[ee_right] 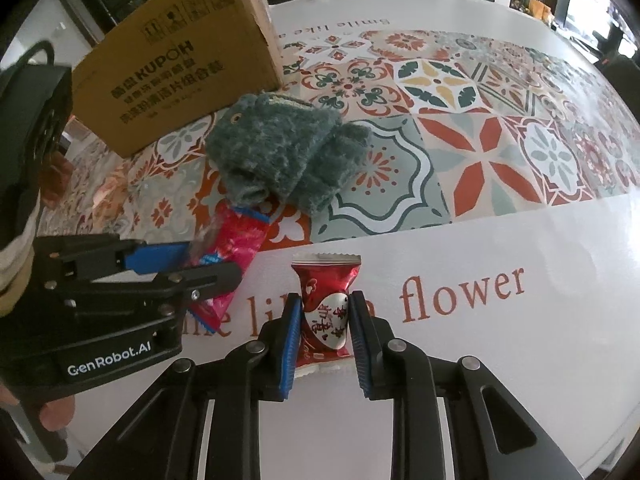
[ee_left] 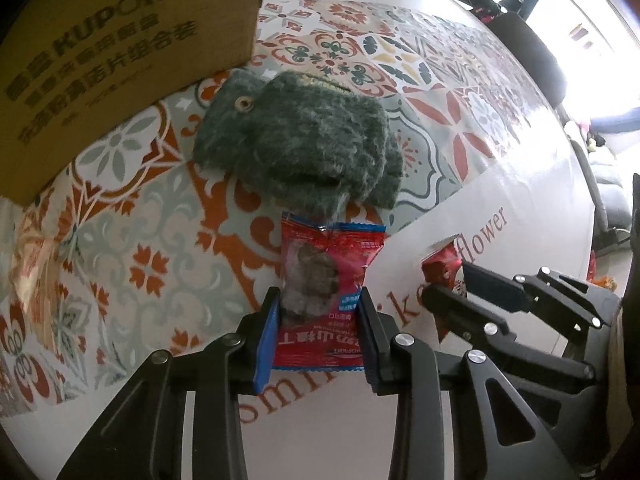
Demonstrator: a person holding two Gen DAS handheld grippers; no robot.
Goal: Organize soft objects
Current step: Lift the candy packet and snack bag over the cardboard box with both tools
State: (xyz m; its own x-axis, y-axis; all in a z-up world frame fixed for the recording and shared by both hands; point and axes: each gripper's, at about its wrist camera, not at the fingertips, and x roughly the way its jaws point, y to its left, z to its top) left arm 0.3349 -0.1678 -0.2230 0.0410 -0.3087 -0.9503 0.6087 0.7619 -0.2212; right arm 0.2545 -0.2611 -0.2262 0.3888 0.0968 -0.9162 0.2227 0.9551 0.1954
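My left gripper (ee_left: 320,312) is shut on a red snack packet with blue trim (ee_left: 326,280), its far end close to a folded dark green fluffy cloth (ee_left: 304,140). My right gripper (ee_right: 325,320) is shut on a dark red wrapped candy (ee_right: 326,312) with a white patch, held over the white part of the tablecloth. In the right wrist view the left gripper (ee_right: 212,264) holds the red packet (ee_right: 236,252) at the left, in front of the green cloth (ee_right: 280,152). In the left wrist view the right gripper (ee_left: 460,284) and its candy (ee_left: 442,268) show at the right.
A brown cardboard box (ee_left: 100,52) stands at the back left behind the cloth; it also shows in the right wrist view (ee_right: 176,68). The table carries a patterned tile tablecloth (ee_right: 480,128) with a white border and lettering. Dark chairs (ee_left: 532,44) stand beyond the far edge.
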